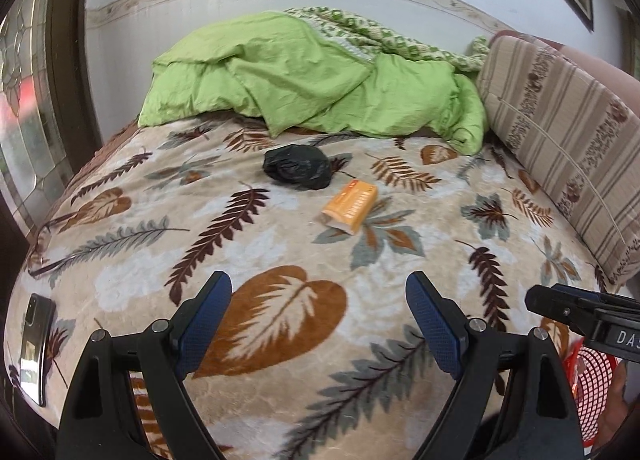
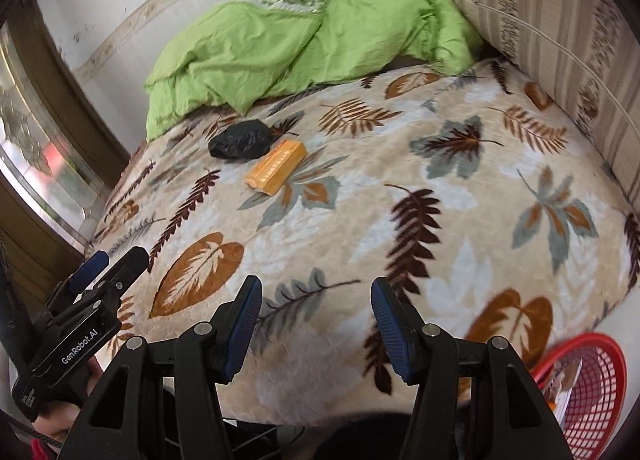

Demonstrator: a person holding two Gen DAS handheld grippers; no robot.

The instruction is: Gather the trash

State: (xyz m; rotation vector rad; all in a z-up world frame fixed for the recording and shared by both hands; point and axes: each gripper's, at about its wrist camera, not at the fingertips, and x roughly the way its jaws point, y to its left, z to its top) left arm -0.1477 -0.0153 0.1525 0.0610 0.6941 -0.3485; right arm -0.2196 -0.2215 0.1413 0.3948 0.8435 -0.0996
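Note:
A crumpled black plastic bag (image 1: pixel 298 167) (image 2: pixel 241 144) lies on the leaf-patterned blanket (image 1: pixel 280 260) (image 2: pixel 400 180) near the far middle of the bed. Just beside it, nearer me, lies an orange carton (image 1: pixel 351 205) (image 2: pixel 277 171) with one end torn open. My left gripper (image 1: pixel 319 302) (image 2: pixel 114 260) hovers open over the near part of the blanket, well short of both, with nothing between its blue pads. My right gripper (image 2: pixel 316 306) also stands open and empty over the bed's near edge; its side shows in the left wrist view (image 1: pixel 560 300).
A red mesh basket (image 1: pixel 592 392) (image 2: pixel 584 380) holding some paper stands off the bed's near right corner. A phone (image 1: pixel 36 344) lies at the blanket's near left edge. A green duvet (image 1: pixel 304 72) (image 2: pixel 296 40) is bunched by the wall, a striped cushion (image 1: pixel 560 140) (image 2: pixel 540 12) on the right.

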